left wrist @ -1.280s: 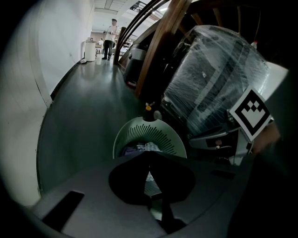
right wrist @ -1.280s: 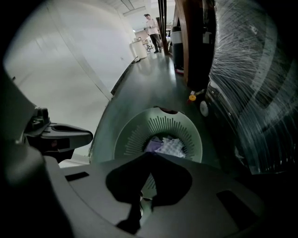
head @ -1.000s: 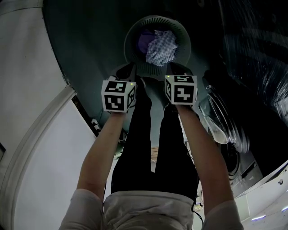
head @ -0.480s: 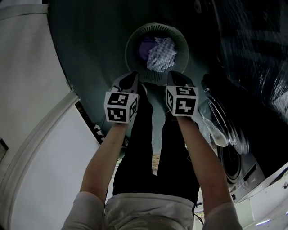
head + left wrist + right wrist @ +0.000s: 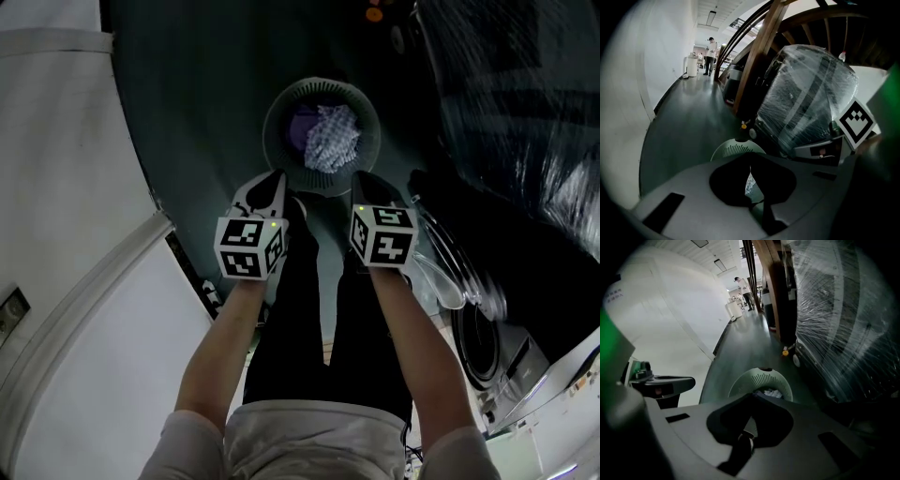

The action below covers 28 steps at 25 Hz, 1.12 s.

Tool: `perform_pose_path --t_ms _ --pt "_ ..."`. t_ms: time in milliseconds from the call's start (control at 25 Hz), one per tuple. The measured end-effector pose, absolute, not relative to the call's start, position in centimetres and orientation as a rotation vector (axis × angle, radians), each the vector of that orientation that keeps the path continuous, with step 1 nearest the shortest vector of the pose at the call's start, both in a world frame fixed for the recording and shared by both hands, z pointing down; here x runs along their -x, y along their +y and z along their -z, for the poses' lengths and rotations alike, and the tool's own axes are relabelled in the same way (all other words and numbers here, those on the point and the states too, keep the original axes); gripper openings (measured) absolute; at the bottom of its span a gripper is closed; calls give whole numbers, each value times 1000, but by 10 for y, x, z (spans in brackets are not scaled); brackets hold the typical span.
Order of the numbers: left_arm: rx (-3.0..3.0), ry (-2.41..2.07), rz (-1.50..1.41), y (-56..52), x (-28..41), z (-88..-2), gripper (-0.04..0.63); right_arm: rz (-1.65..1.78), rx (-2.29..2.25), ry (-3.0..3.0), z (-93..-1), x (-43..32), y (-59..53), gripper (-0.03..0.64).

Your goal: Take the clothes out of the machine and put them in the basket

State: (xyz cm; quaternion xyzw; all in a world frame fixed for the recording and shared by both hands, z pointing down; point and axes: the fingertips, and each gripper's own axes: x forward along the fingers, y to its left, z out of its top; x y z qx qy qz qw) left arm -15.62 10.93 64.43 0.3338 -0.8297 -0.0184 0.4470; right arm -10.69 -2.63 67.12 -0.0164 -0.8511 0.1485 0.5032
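A pale green round basket (image 5: 274, 112) stands on the dark floor ahead of the person's legs. In it lie a white checked cloth (image 5: 333, 136) and a purple cloth (image 5: 302, 124). My left gripper (image 5: 270, 183) and my right gripper (image 5: 367, 185) hang side by side above the basket's near rim, both pointing down at it. Each is shut with nothing between its fingers. In the left gripper view the basket (image 5: 736, 150) peeks over the left gripper (image 5: 749, 157). The right gripper view shows the basket (image 5: 761, 380) and clothes (image 5: 771, 393) beyond the right gripper (image 5: 752, 397).
A front-loading washing machine (image 5: 478, 328) stands at the right with its glass door (image 5: 441, 267) swung open. A large machine wrapped in plastic film (image 5: 806, 98) stands behind it. A white curved wall (image 5: 66, 187) runs along the left. A person (image 5: 711, 49) stands far down the corridor.
Both grippers have risen together away from the basket, which now looks smaller and farther below. Both stay shut and empty.
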Motion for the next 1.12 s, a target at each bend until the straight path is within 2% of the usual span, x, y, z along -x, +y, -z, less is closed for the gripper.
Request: perform_pose_path --t_ms 200,520,1120 --pt "-845 -2082 46 110 155 -595 20 -386 28 -2082 -622 103 -29 8" --pt "-911 -2185 75 104 187 -519 20 -393 19 -2228 -540 140 -49 8" --pt "-995 -2357 71 139 200 -359 20 -357 18 -2479 -353 138 -58 8"
